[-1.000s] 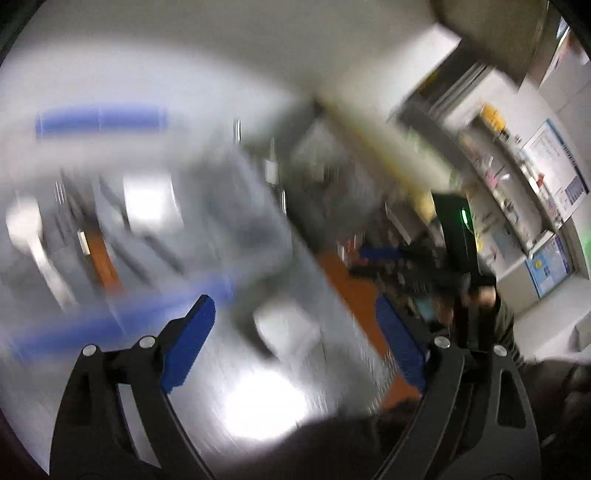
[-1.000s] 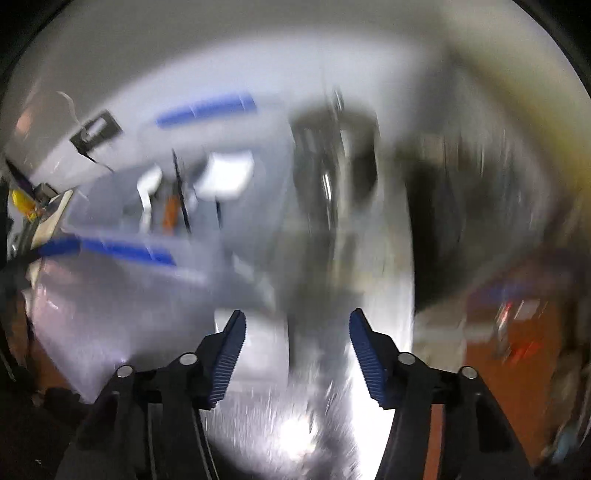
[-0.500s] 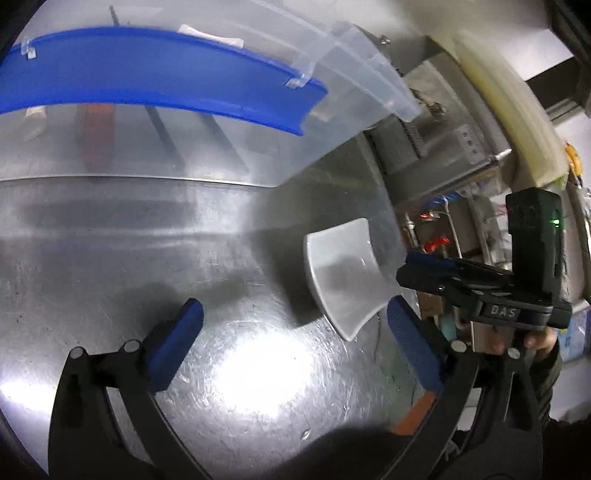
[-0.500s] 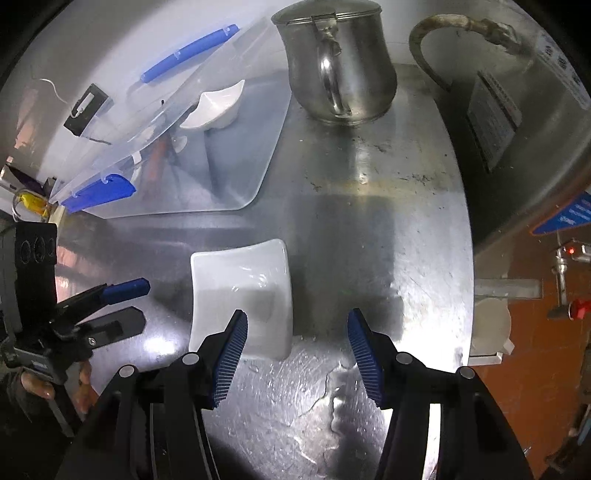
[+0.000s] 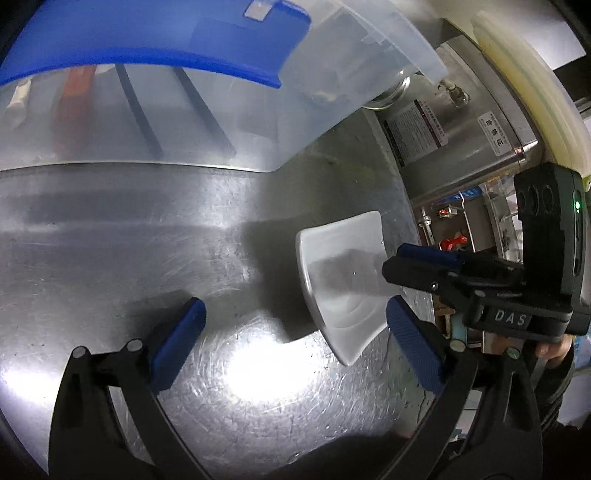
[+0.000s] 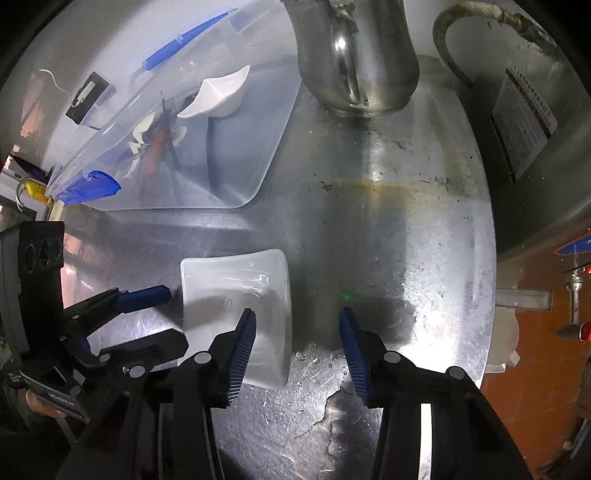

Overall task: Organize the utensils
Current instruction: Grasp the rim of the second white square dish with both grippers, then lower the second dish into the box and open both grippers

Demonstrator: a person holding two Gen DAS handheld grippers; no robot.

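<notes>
A white square dish (image 5: 340, 314) (image 6: 236, 280) lies on the steel table (image 5: 110, 258). My right gripper (image 6: 297, 350) hangs low over the dish's right edge. Its left pad is above the dish, its right pad is outside the rim, and the jaws are closing without pressing on it. In the left wrist view the right gripper (image 5: 402, 264) reaches over the dish from the right. My left gripper (image 5: 295, 345) (image 6: 166, 317) is wide open beside the dish's left edge, holding nothing. A clear bin (image 5: 258, 140) (image 6: 240, 166) with blue handles holds another white dish (image 6: 218, 96), spoons and dark-handled utensils.
A steel kettle (image 6: 354, 55) stands behind the dish, close to the bin's corner. A large steel appliance (image 6: 535, 129) with a hose (image 6: 476, 14) fills the right side. The table's edge (image 6: 487, 295) runs down the right, with orange floor beyond it.
Both grippers have dropped towards the table and the dish looks larger. The right jaws have narrowed over the dish's right edge. The left gripper has opened wider and sits nearer the dish.
</notes>
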